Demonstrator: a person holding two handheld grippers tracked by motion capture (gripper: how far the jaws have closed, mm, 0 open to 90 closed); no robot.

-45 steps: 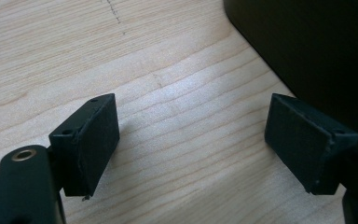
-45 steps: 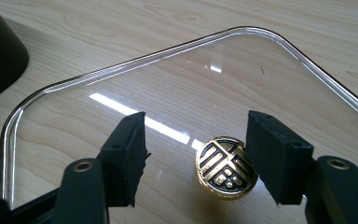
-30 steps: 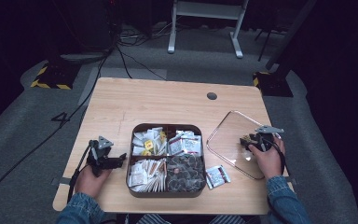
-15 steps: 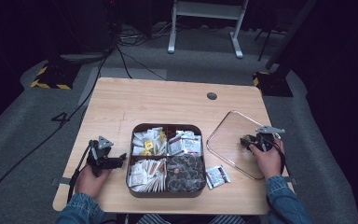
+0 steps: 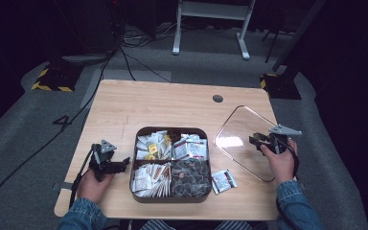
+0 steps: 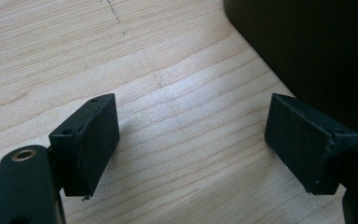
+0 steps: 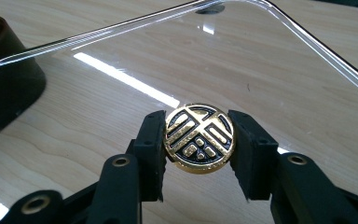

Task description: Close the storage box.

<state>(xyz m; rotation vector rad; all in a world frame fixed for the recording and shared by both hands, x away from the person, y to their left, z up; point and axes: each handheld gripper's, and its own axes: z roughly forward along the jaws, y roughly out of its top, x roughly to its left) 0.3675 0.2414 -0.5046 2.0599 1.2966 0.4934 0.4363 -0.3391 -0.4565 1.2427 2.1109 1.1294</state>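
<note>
A clear square lid [image 5: 237, 134] with a round gold and black knob [image 7: 199, 144] hangs tilted just above the table, right of the dark compartment tray [image 5: 172, 130]. My right gripper [image 5: 256, 141] has just closed its jaws on that knob; in the right gripper view both pads of the right gripper [image 7: 199, 123] press on its sides, and the lid [image 7: 261, 65] stretches away behind. Left of the tray my left gripper [image 5: 123, 165] rests low on the table. In the left gripper view the left gripper [image 6: 193, 140] is open over bare wood, the tray wall [image 6: 317, 42] close by.
The tray holds several sachets and wrapped items in its compartments. A loose packet [image 5: 223, 181] lies on the table by the tray's front right corner. A cable hole [image 5: 217, 98] sits at the back of the wooden table [image 5: 124, 110]. Cables trail on the floor beyond.
My right gripper has closed on the knob and risen, and the clear lid has come up off the table with it. The left gripper has stayed put.
</note>
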